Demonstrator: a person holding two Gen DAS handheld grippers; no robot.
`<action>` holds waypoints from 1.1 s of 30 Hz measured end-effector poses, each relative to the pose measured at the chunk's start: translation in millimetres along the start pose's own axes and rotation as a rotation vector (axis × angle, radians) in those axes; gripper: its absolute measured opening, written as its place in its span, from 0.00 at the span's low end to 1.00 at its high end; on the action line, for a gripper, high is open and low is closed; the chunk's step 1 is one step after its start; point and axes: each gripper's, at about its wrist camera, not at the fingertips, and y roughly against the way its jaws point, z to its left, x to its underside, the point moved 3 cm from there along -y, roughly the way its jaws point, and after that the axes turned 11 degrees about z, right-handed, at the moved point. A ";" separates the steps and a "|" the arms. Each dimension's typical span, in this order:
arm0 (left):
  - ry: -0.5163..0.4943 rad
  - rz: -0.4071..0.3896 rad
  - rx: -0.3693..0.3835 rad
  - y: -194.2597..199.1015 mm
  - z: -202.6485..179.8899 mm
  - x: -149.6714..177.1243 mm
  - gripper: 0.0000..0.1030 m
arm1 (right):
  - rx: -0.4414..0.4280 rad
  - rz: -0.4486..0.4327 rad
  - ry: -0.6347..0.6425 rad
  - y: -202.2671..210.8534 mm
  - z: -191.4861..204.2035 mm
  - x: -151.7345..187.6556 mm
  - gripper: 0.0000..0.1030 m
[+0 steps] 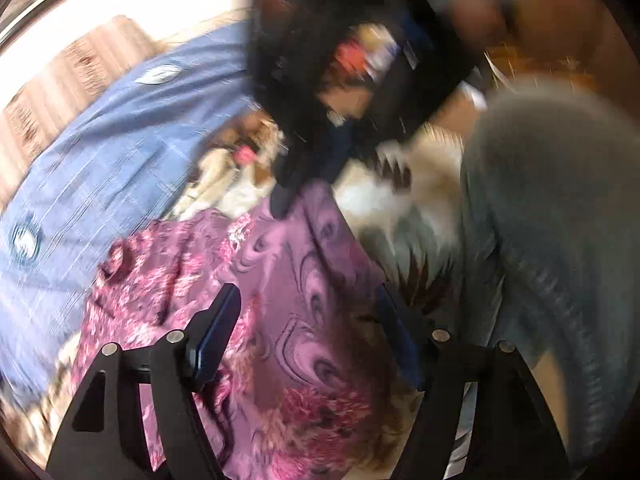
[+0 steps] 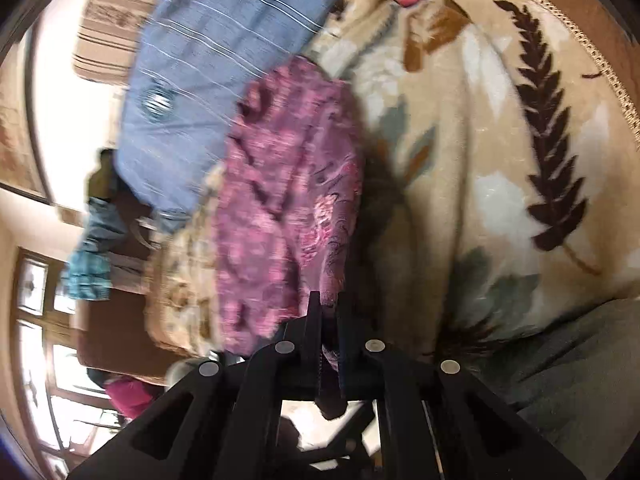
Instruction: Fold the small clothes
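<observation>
A small purple and pink patterned cloth (image 1: pixel 280 300) lies on the bed. My left gripper (image 1: pixel 308 300) is open just above it, its jaws wide apart on either side of the cloth's near part. My right gripper (image 1: pixel 288 196) shows in the left wrist view as a black tool pinching the cloth's far corner. In the right wrist view the right gripper (image 2: pixel 328 300) is shut on an edge of the purple cloth (image 2: pixel 288 184), which stretches away from the fingers. Both views are motion-blurred.
A cream blanket with brown leaf print (image 2: pixel 500 140) covers the bed. A blue striped cloth (image 1: pixel 100 140) lies beside the purple one, also in the right wrist view (image 2: pixel 208 40). The person's grey-clad leg (image 1: pixel 560 260) is on the right. Furniture and a window (image 2: pixel 36 320) lie beyond.
</observation>
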 end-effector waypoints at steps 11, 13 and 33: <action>0.502 0.002 0.478 16.8 95.7 24.5 0.04 | -0.072 0.035 0.084 -7.3 10.2 5.7 0.06; 0.577 0.013 0.563 15.4 116.9 32.4 0.03 | -0.085 0.052 0.114 -12.5 17.4 1.9 0.06; 0.959 0.316 0.689 -91.7 332.7 64.6 0.32 | 0.026 0.069 0.224 -142.8 112.1 -210.3 0.07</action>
